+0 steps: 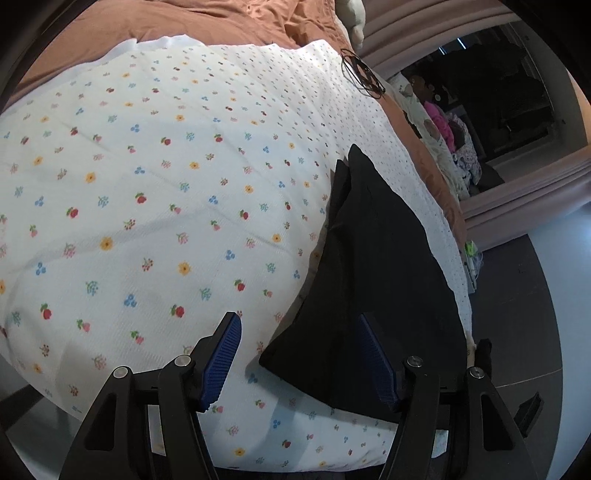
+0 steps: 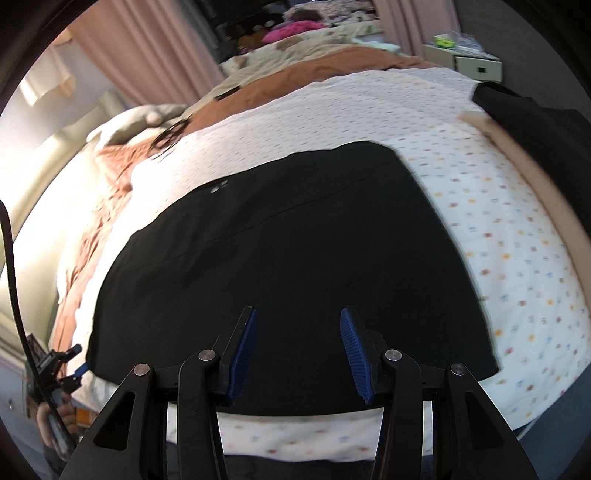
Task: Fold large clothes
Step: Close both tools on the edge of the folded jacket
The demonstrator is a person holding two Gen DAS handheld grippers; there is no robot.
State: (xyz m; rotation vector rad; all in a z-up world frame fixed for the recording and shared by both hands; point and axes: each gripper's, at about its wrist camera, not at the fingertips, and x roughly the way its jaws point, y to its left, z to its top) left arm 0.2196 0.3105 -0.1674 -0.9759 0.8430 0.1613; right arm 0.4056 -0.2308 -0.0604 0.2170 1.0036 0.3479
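Observation:
A black garment (image 2: 288,240) lies spread flat on a white flower-print blanket (image 2: 498,206) on the bed. In the left wrist view the garment (image 1: 373,280) lies at the right, with one corner near the bed's front edge. My left gripper (image 1: 299,325) is open and empty, its right finger over the garment's near corner. My right gripper (image 2: 298,314) is open and empty, hovering over the garment's near edge. The left gripper also shows at the right wrist view's lower left (image 2: 62,369), held by a hand.
A brown duvet (image 1: 207,18) covers the far part of the bed. A black hair tie or cord (image 1: 362,74) lies on the blanket's far edge. A pile of clothes (image 1: 447,136) lies beyond the bed. A white nightstand (image 2: 465,62) stands at the back right. Dark floor (image 1: 517,295) runs along the bed.

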